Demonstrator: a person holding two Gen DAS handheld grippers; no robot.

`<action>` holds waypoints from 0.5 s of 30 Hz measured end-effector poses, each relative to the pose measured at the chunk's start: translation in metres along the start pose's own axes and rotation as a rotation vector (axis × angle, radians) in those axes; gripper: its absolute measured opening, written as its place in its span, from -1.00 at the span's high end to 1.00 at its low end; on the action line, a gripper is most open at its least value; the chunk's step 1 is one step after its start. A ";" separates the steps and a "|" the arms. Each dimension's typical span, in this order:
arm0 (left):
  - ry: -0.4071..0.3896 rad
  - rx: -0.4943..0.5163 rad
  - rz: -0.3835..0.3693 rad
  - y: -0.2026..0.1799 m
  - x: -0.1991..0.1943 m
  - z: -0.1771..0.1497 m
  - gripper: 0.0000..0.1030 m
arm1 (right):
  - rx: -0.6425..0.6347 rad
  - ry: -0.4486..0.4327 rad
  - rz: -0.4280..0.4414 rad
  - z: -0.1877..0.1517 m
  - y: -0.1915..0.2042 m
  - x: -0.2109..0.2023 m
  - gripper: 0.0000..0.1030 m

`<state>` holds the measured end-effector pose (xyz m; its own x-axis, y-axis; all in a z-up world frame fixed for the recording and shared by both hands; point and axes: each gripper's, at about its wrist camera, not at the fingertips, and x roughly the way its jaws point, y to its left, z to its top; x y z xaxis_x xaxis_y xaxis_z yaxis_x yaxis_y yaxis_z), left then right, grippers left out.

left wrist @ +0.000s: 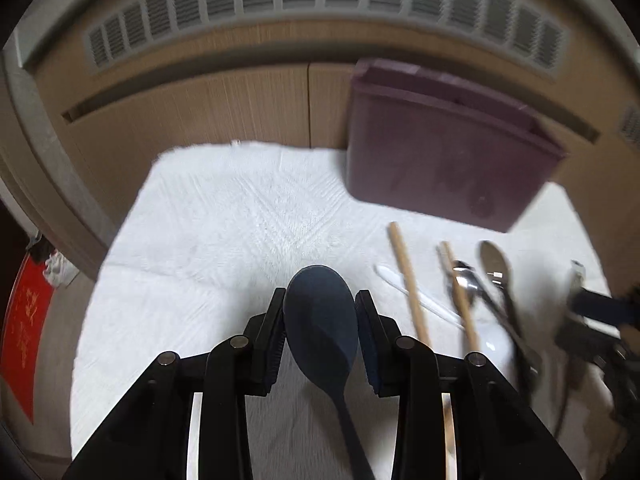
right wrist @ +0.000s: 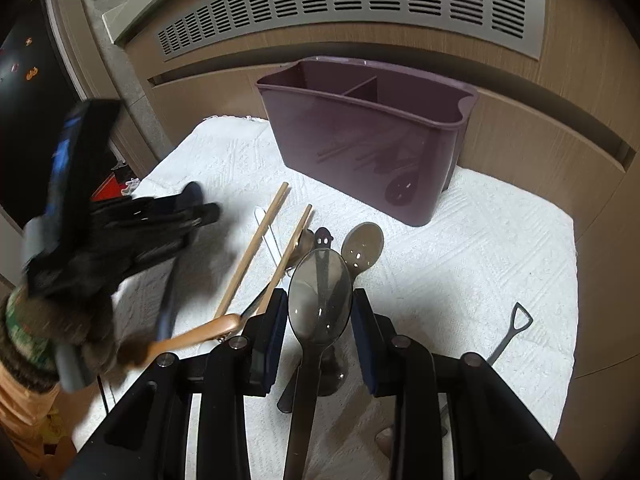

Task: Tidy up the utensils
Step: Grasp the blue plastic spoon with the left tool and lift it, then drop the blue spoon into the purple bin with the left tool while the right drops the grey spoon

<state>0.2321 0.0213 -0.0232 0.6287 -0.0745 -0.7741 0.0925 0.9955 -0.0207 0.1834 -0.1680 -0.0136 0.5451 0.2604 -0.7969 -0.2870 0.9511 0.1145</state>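
So, left gripper (left wrist: 320, 332) clamped snug on a dark blue spoon (left wrist: 320, 320) over the white towel (left wrist: 224, 216), right gripper (right wrist: 320, 320) pinching a smoky clear spoon (right wrist: 319, 300), purple caddy (right wrist: 360, 148) up around 12 o'clock, wooden chopsticks (right wrist: 256, 248) lying loose at 10.

Your left gripper (left wrist: 320, 336) and right gripper (right wrist: 320, 332) are black linkage frames with round silver pivot pins and dark blue ribbed finger pads (right wrist: 362, 340). You wear a green-patterned knit cuff (right wrist: 24, 340) over an orange sleeve (right wrist: 16, 404).
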 end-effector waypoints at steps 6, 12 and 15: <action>-0.154 0.046 -0.053 -0.006 -0.071 0.004 0.34 | -0.024 -0.045 -0.010 0.011 0.015 -0.022 0.42; -0.294 0.084 -0.091 -0.016 -0.135 0.024 0.34 | -0.036 -0.137 -0.034 0.026 0.028 -0.062 0.42; -0.359 0.093 -0.107 -0.018 -0.161 0.040 0.34 | -0.048 -0.204 -0.060 0.036 0.034 -0.090 0.42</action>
<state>0.1598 0.0132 0.1273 0.8404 -0.2095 -0.4998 0.2311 0.9727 -0.0190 0.1530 -0.1530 0.0834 0.7090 0.2367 -0.6643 -0.2836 0.9582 0.0387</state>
